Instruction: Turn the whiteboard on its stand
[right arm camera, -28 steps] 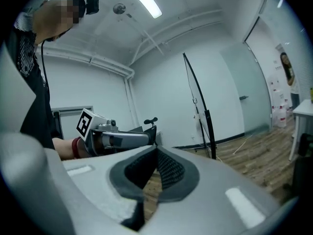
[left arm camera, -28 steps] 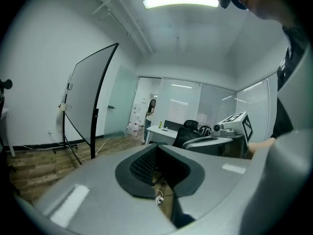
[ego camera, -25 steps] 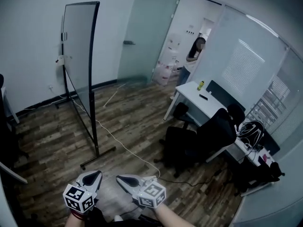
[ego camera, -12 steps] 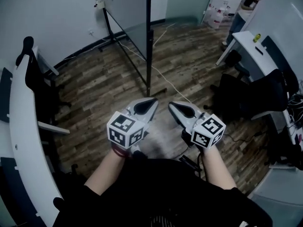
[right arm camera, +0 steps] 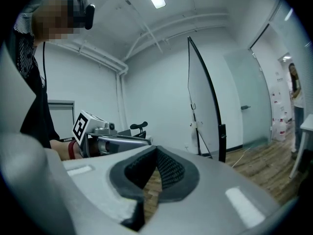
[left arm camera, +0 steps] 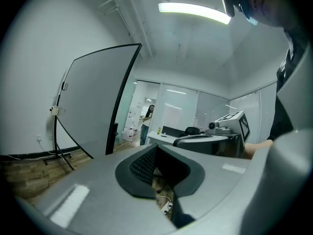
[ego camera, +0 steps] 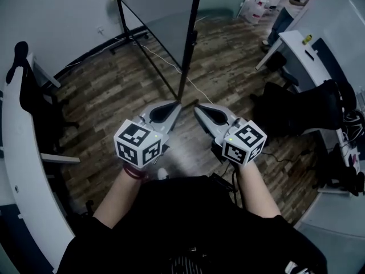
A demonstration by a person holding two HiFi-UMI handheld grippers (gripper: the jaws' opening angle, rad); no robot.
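A: Tongs status?

B: Both are held side by side over a dark top, pointed roughly level. Left gripper [ego camera: 174, 105]: jaws are closed tip to tip, nothing is clamped. In its own view [left arm camera: 155, 147] only floor is seen through the gap behind the pads [left arm camera: 142, 168]. Right gripper [ego camera: 199, 108]: same, jaws are shut together and empty [right arm camera: 156, 150].

A: Cubes?

B: One marker cube [ego camera: 137, 145] is seen on the left unit and a second cube [ego camera: 244, 143] on the right, nearest the camera.

A: Whiteboard location?

B: The whiteboard [ego camera: 193, 36] is found straight ahead of both tips, upright on the wooden floor [ego camera: 108, 93]. From the head view it is seen nearly edge-on, and its dark frame runs down to just past the tips. The frame's foot is probably hidden behind the left tips; the angle is poor. Its stand [ego camera: 123, 17], with black tube legs and a slanted brace, is seen to the left of the frame. In both gripper views the board [left arm camera: 93, 106] [right arm camera: 203, 97] is shown apart from the jaws. No contact is made.

A: Beyond it?

B: A white cable [ego camera: 162, 59] is laid across the floor under the stand. At the right a black office chair [ego camera: 296, 110] is parked at a white desk [ego camera: 296, 39]. At the left a curved white table [ego camera: 20, 170] is seen. Farthest off, a person [ego camera: 292, 7] is seen standing near the desk's far end.
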